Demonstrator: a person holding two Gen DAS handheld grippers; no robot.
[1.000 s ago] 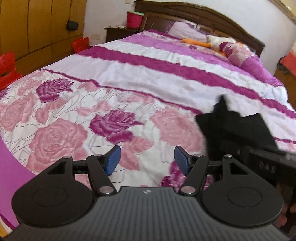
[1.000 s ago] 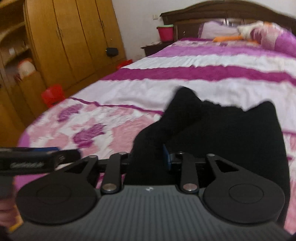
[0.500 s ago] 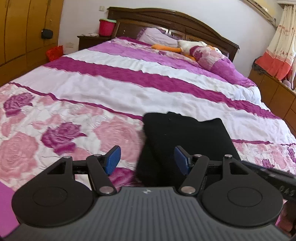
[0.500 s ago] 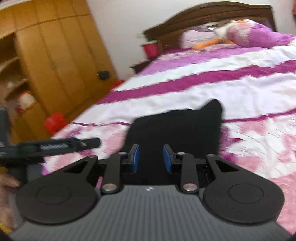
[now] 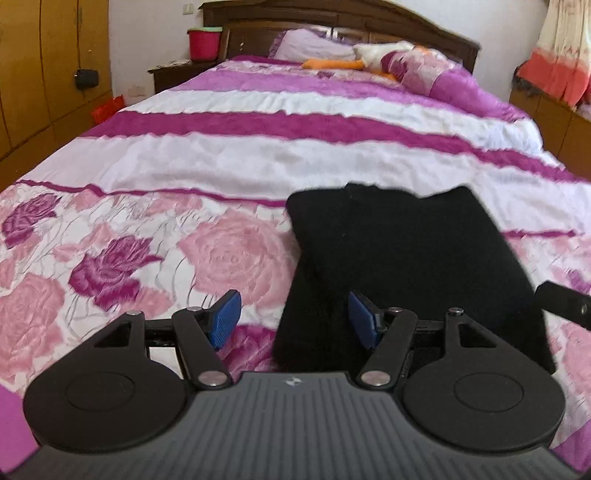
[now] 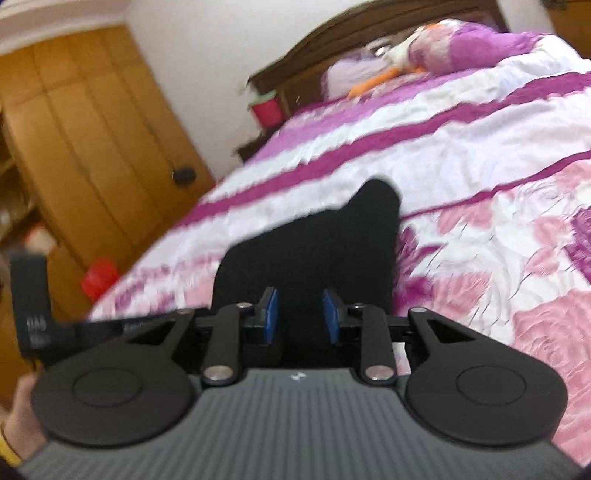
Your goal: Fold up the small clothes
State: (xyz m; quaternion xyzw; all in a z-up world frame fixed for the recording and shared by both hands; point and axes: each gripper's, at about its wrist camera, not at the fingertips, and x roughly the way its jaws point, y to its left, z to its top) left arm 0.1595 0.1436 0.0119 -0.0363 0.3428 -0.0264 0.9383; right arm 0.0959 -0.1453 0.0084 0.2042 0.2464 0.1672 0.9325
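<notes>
A bed covered with a quilt (image 5: 229,155) of white and magenta stripes and pink roses fills the view, with a folded black garment (image 5: 406,258) lying flat on it at the near right. The left tongs (image 5: 291,319) sit in the foreground with their blue pads (image 5: 224,319) spread wide apart, the right pad over the garment's near left edge and the left pad over bare quilt. Far behind stand pillows (image 5: 314,46), a dark wooden headboard (image 5: 369,16), a red bucket (image 5: 204,43) on a nightstand and yellow-brown wardrobe doors (image 5: 48,70) on the left.
</notes>
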